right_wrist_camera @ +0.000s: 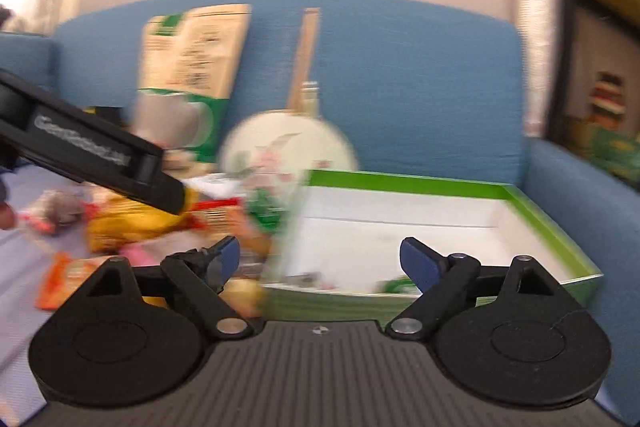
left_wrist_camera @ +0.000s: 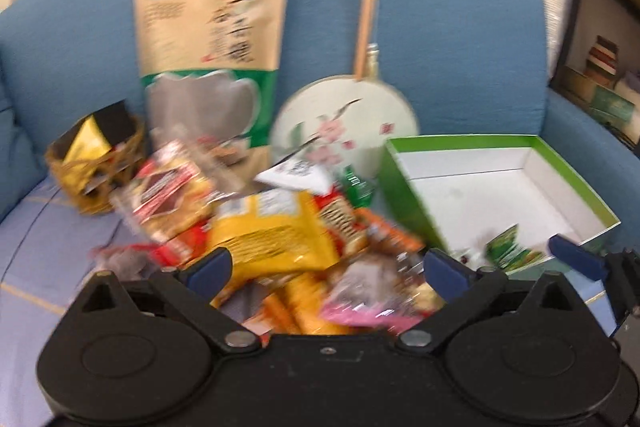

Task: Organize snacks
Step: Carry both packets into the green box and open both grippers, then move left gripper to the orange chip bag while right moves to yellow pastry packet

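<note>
Left wrist view: a jumbled snack pile (left_wrist_camera: 272, 227), yellow and red packets, lies on the sofa seat left of the green box (left_wrist_camera: 500, 187). Left claw (left_wrist_camera: 324, 267) and right claw (right_wrist_camera: 320, 259) both gape, empty, tilted downward.

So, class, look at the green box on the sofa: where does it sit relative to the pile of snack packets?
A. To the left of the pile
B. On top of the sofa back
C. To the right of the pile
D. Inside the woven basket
C: in the left wrist view the green box lies open on the seat to the right of the snack pile.
</note>
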Action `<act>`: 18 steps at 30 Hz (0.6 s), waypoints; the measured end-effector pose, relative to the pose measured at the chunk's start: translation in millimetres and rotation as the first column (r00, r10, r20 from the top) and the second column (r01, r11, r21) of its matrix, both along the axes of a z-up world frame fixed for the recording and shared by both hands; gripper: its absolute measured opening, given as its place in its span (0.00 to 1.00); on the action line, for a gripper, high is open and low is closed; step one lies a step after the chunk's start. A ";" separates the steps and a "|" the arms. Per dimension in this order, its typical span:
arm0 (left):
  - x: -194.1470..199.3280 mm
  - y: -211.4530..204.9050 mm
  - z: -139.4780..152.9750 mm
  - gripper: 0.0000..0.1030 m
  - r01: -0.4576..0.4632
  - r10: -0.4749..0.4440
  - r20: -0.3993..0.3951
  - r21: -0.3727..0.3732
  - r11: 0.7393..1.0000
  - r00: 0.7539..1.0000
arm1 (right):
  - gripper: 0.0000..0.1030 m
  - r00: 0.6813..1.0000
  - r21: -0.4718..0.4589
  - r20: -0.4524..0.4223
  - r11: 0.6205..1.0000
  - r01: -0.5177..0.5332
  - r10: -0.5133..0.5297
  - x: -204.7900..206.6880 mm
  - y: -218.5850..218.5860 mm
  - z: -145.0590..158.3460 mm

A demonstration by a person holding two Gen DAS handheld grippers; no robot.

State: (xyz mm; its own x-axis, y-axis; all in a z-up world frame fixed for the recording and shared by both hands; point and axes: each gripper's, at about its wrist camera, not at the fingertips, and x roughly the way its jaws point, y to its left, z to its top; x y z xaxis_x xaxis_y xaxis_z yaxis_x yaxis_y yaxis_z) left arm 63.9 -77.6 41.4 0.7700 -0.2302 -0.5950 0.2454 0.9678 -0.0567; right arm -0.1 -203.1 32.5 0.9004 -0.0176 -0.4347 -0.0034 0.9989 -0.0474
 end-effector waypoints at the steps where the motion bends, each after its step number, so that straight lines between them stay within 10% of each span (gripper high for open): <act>1: -0.8 6.5 -0.2 1.00 -0.015 0.015 -0.005 0.003 1.000 1.000 | 1.00 0.999 0.054 -0.017 0.998 -0.034 0.035 -0.4 4.9 -1.9; 6: -2.6 35.4 -0.8 1.00 -0.109 0.110 -0.019 0.018 0.994 0.994 | 1.00 0.973 0.281 -0.128 0.948 -0.151 0.193 5.0 24.6 -20.2; 18: -8.1 62.6 -20.4 1.00 -0.156 0.159 -0.071 0.038 0.987 0.985 | 1.00 0.974 0.293 -0.174 0.952 -0.088 0.144 28.4 32.3 -39.6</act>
State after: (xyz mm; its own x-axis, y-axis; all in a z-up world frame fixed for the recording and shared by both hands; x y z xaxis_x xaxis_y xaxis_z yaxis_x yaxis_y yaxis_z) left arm 55.9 -15.0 21.0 0.7492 -0.0893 -0.6564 0.0862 0.9956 -0.0370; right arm 28.3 -170.8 -7.0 0.7882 0.2305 -0.5707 -0.1015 0.9632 0.2490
